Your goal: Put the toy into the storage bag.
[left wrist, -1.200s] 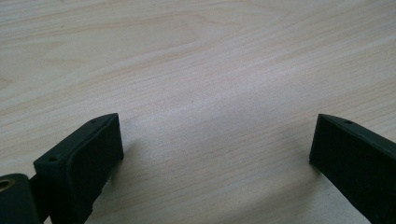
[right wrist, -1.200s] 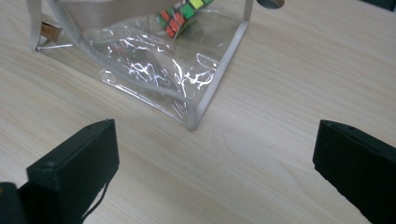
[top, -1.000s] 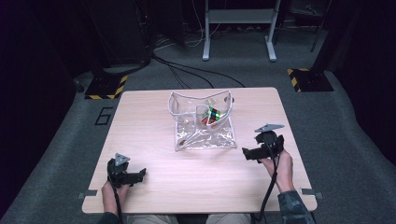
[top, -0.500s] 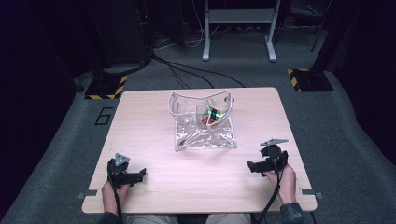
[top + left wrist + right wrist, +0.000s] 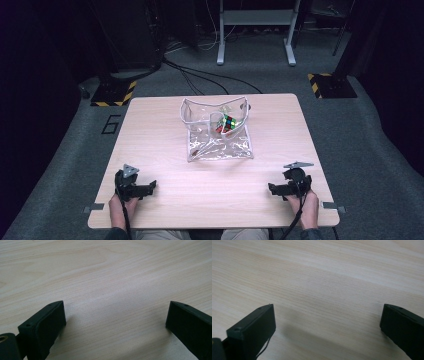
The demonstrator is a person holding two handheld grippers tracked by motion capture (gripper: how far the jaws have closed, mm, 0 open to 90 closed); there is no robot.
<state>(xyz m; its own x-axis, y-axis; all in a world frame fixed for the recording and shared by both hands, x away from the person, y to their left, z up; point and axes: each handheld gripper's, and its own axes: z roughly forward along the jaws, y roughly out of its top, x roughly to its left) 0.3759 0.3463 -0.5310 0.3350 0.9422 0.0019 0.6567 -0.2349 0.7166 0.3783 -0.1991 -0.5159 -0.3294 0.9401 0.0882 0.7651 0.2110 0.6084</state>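
A clear plastic bag [image 5: 220, 145] lies at the middle back of the wooden table [image 5: 160, 130], its mouth standing open at the far side. Inside it sits a colourful puzzle cube [image 5: 226, 124]. My left gripper [image 5: 145, 189] rests near the front left corner with its jaws pointing right. In the left gripper view the left gripper [image 5: 116, 307] stands wide open over bare wood. My right gripper [image 5: 276, 189] rests near the front right corner, jaws pointing left. The right gripper view has the right gripper [image 5: 327, 310] wide open too, nothing between the jaws. Both are well short of the bag.
Bare wood lies between the two grippers and in front of the bag. Around the table is grey carpet with black cables [image 5: 200, 75], two yellow-black striped bases [image 5: 112, 92] [image 5: 330, 85], a metal stand [image 5: 255, 30] and a floor mark "6" [image 5: 111, 123].
My right gripper has drawn back from beside the bag's right edge to the table's front right corner. The left gripper, bag and cube have stayed put.
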